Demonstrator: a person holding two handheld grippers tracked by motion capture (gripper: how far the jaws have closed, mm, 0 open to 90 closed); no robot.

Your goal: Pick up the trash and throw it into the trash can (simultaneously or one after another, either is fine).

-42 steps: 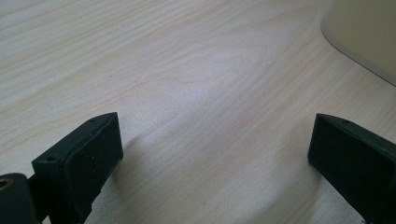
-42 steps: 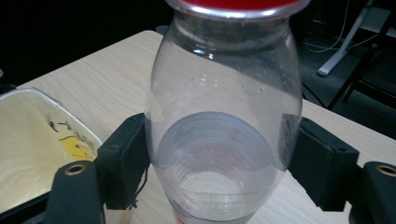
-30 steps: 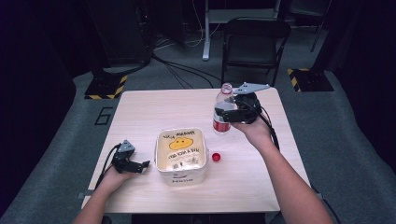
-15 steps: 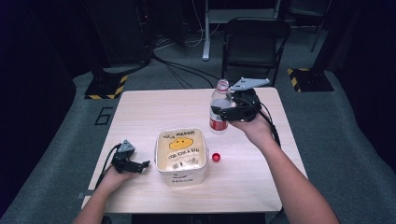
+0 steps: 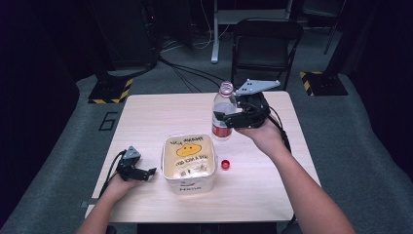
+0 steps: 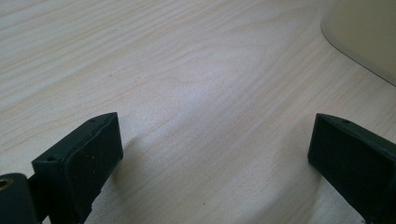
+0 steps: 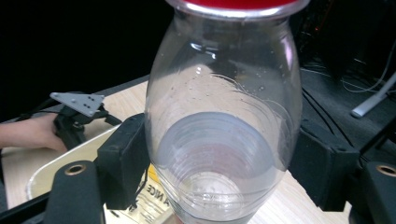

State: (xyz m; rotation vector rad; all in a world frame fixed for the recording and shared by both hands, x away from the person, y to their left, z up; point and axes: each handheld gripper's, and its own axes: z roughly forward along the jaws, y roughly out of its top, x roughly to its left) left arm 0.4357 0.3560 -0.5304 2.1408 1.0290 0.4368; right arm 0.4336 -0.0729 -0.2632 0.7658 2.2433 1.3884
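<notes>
Bottle [image 5: 223, 117] lifted in right claw [image 5: 221, 118], table edge near

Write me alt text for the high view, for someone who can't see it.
The right tool grips a clear plastic bottle with its cap off, above a light wooden table. A small red cap lies beside a cream container with a yellow-printed lid, and the left tool rests open near the table's front left.

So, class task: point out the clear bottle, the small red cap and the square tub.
Clear bottle [image 5: 223, 109], high view, its clear upper body.
Small red cap [image 5: 225, 164], high view, its top.
Square tub [image 5: 188, 178], high view, its front wall.
</notes>
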